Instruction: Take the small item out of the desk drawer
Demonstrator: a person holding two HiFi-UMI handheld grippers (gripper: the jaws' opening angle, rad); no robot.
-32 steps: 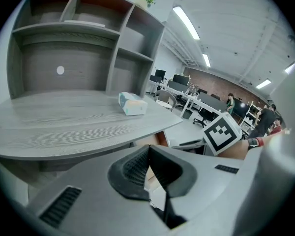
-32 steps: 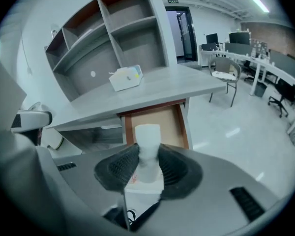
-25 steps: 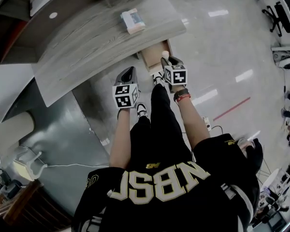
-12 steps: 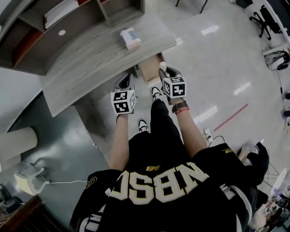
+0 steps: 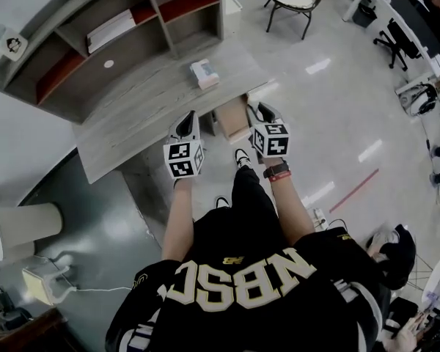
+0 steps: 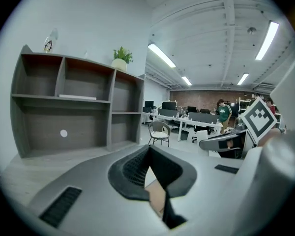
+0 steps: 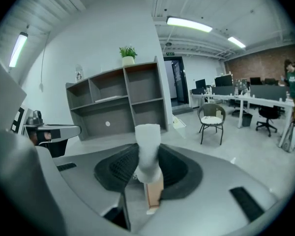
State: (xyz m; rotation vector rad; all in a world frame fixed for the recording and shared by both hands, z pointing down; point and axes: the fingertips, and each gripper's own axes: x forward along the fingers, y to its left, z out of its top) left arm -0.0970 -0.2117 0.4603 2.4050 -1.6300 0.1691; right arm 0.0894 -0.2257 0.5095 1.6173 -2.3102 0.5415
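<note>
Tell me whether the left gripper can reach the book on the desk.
Probably yes. The left gripper hovers at the desk's near edge, jaws shut and empty. The book lies farther in, with only bare desktop between them.

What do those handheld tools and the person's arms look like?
The left tool and right tool are grey, tapering to dark ribbed pads; each carries a white cube with black square markers. Sleeves are short and black. Black and red bands circle the right wrist.
</note>
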